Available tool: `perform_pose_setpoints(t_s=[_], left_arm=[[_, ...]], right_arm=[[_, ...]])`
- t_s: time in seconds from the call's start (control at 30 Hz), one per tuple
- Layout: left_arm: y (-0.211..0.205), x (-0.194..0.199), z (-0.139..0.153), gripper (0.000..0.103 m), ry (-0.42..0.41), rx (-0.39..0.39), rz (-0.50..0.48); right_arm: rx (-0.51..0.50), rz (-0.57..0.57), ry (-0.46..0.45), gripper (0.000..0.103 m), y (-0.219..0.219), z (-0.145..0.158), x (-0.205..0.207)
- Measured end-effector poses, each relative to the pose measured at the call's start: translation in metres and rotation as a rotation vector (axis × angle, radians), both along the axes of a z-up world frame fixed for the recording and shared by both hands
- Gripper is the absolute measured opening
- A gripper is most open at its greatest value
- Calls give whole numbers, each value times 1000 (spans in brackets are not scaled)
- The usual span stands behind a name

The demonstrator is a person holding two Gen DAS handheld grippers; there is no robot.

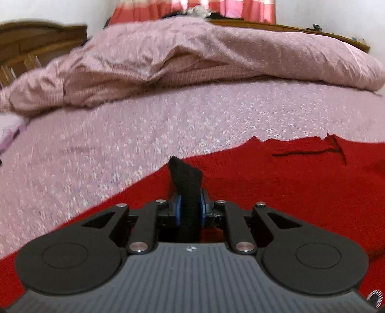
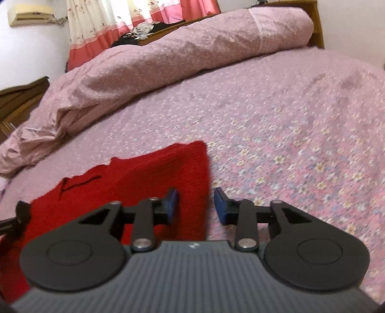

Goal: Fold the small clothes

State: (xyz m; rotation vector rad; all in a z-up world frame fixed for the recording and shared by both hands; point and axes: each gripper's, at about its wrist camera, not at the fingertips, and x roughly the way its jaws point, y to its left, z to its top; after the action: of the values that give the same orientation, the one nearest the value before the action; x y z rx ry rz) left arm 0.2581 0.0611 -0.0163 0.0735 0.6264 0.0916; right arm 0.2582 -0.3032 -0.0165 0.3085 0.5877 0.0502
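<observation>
A red knitted garment [image 1: 276, 183] lies flat on the pink floral bed sheet [image 1: 144, 134]. My left gripper [image 1: 190, 207] is shut on a black fabric piece [image 1: 185, 175] that sticks up between the blue pads, just above the red garment's near edge. In the right wrist view the red garment [image 2: 154, 173] lies at lower left. My right gripper [image 2: 196, 204] is open over the garment's right edge, its left pad [image 2: 172, 204] above the red cloth and its right pad above the sheet. The black fabric and left gripper tip [image 2: 21, 211] show at far left.
A rumpled pink quilt [image 1: 192, 55] lies across the far side of the bed, also in the right wrist view [image 2: 168, 48]. A wooden headboard [image 1: 28, 43] stands at left. Pink curtains [image 2: 144, 14] hang behind. Bare floral sheet [image 2: 300, 144] stretches to the right.
</observation>
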Motion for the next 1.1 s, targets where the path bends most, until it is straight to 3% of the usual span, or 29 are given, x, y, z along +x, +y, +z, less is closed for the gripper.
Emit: perform_pose_setpoints(t_s=[0.07,0.2,0.33,0.5,0.67,0.8,1.1], left_arm=[[1,-3,2,18,-7,-6,-8],[12,-15,19,32,-30,-32,-1],[21,-30,39,34,-83,-26,15],[16,-41,54,35,-82,-106,-24],[-4,-34,37,35,-4,-118,-86],[-10,-24,13,35,92,-99,-68],[-11,-30,9,37,72,-67,-83]], right_arm=[[-47,-10,0,39,1,0,1],[-78,-18,7,39,3,4,1],[-128,-27,-32,39,11,19,-10],[-153,25,-98,39,25,37,-26],[-149,126,-75,39,43,35,-29],[-164,143,23,38,51,16,-18],[-177,137,-22,39,51,-1,-15]])
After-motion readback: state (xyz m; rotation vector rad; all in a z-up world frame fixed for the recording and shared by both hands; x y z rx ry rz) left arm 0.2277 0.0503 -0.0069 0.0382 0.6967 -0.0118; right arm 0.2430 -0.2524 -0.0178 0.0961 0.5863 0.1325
